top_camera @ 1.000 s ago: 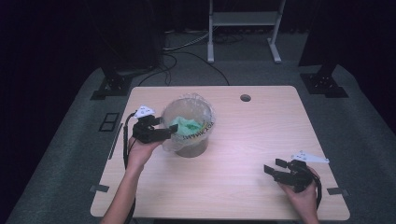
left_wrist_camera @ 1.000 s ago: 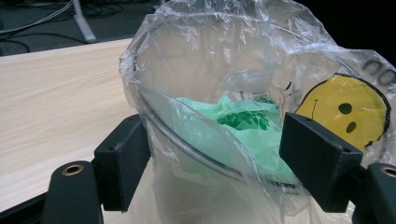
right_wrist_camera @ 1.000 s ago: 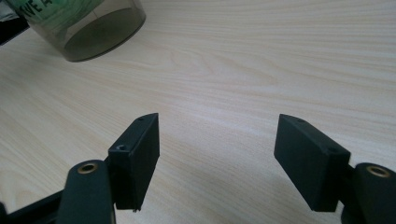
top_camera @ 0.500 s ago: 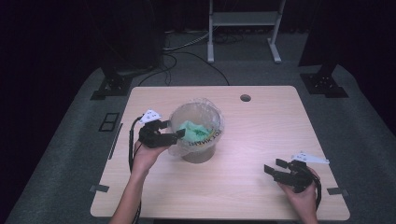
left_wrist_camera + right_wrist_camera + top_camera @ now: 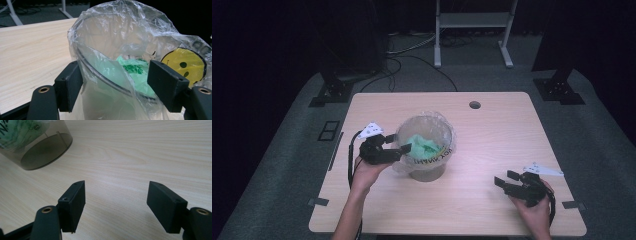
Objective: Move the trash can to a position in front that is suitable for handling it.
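A clear smoky bin stands at the table's middle, lined with a crinkled clear plastic bag whose edge folds over the rim. Crumpled green plastic lies inside, and a yellow smiley face shows on the bag's far side. My left gripper is at the bin's left rim. Its jaws have just been closing, with the bag's film and the rim between them, and the pads stand apart from both. Near the table's front right my right gripper hovers open over bare wood, with the bin's base farther off.
The wooden table has a round cable hole at its back edge. Beyond it are a white metal frame, black stand feet and cables on grey carpet. Bare wood lies between the bin and the right gripper.
The bin and the left gripper at its rim have shifted slightly right and toward the near edge. The right hand has stayed put.
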Demonstrator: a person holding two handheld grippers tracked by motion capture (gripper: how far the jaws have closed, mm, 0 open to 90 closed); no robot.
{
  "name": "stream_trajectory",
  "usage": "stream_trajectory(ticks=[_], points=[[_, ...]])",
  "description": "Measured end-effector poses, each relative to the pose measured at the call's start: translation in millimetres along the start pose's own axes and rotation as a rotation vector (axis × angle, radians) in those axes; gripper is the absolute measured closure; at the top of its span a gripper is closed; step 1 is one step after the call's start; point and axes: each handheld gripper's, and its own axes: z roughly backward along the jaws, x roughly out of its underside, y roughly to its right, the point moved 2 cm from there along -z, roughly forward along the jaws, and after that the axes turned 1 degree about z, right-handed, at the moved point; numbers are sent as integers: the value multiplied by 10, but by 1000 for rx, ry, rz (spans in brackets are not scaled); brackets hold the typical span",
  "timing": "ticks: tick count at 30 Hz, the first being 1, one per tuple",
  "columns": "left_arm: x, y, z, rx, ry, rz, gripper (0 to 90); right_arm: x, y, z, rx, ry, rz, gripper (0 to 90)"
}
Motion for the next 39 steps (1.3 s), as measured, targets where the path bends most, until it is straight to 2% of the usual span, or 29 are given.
stream_trajectory(ticks=[8,17,29,33,36,39], points=[[4,6,59,19,-8,4,338,3,-9,-9,-5,-5,6,304],[25,-47,69,37,26,50,428,4,-11,-19,-9,-7,8,304],[33,-57,65,33,36,60,451,7,-16,-24,-10,-8,10,304],[36,-66,65,35,40,55,447,10,-19,-31,-11,-11,7,304],[25,-57,80,-13,46,21,417,9,-22,-31,-10,-12,8,304],[22,-41,95,-28,56,1,437,9,-22,-29,-10,-10,10,304]])
